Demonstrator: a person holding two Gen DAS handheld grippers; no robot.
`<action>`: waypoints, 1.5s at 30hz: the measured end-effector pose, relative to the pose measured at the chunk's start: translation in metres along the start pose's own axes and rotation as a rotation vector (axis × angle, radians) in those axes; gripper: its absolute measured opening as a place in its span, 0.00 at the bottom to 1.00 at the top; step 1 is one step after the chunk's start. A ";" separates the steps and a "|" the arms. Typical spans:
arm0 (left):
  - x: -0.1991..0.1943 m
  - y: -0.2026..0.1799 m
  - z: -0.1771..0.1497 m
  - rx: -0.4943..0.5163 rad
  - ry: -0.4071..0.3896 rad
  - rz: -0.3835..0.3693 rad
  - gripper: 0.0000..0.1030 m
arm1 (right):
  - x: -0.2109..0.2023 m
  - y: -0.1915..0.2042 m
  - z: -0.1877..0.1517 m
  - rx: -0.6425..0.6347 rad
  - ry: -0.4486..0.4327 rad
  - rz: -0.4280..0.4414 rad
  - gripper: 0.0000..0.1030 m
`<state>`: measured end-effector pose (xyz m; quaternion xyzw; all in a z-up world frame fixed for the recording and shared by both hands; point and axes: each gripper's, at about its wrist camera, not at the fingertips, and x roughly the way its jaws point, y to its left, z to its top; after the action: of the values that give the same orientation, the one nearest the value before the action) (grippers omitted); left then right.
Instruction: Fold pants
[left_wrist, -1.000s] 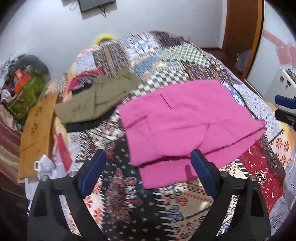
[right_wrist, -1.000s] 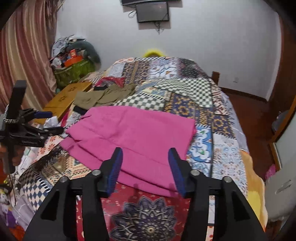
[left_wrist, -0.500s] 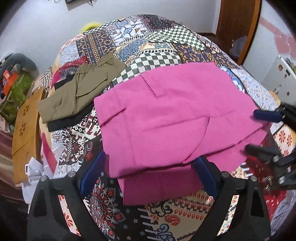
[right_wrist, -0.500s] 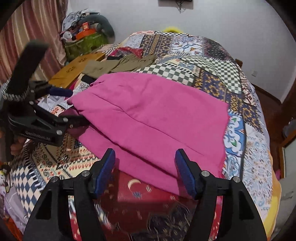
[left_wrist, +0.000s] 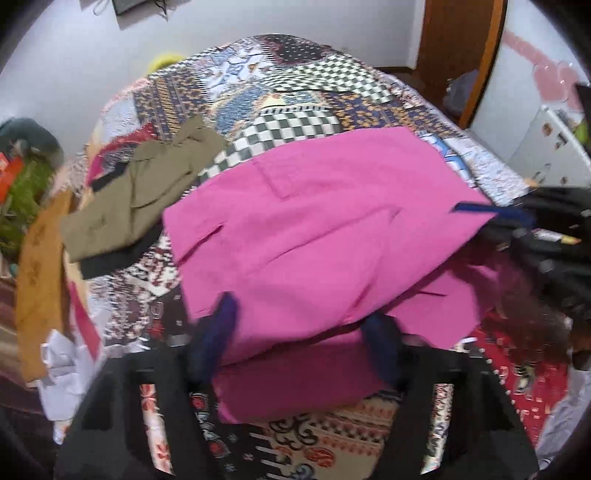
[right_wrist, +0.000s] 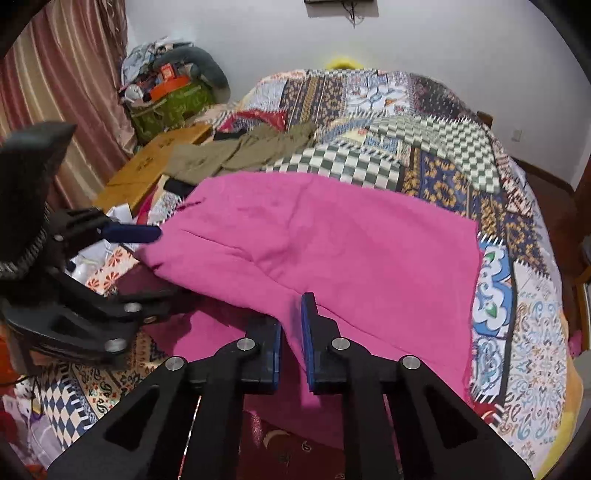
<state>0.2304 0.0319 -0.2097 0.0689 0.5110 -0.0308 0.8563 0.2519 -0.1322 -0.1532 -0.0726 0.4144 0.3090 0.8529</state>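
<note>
Bright pink pants lie folded over on a patchwork bedspread; they also show in the right wrist view. My left gripper is blurred, its blue fingers straddle the pants' near edge with fabric between them, still apart. My right gripper is shut on the pants' near edge. In the right wrist view the left gripper sits at the pants' left corner, one finger above and one below the cloth. In the left wrist view the right gripper is at the pants' right edge.
Olive green pants on a black garment lie at the bed's far left, also in the right wrist view. A wooden board and a cluttered green bag stand left of the bed. A curtain hangs at left.
Both grippers moved forward onto the pants' near edge. The right gripper closed from wide open onto the fabric. The left gripper's fingers narrowed around the edge.
</note>
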 end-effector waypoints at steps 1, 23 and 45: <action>0.000 0.001 0.000 -0.004 0.002 0.001 0.39 | -0.005 0.001 0.000 -0.004 -0.016 -0.003 0.07; -0.028 -0.007 -0.037 -0.013 0.024 -0.054 0.33 | -0.025 0.001 -0.026 -0.023 0.053 -0.019 0.07; -0.012 -0.001 -0.001 -0.133 0.018 -0.152 0.51 | -0.008 -0.005 -0.014 0.137 0.044 0.065 0.41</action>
<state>0.2238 0.0307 -0.1992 -0.0269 0.5235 -0.0612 0.8494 0.2422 -0.1451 -0.1569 -0.0077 0.4554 0.3057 0.8361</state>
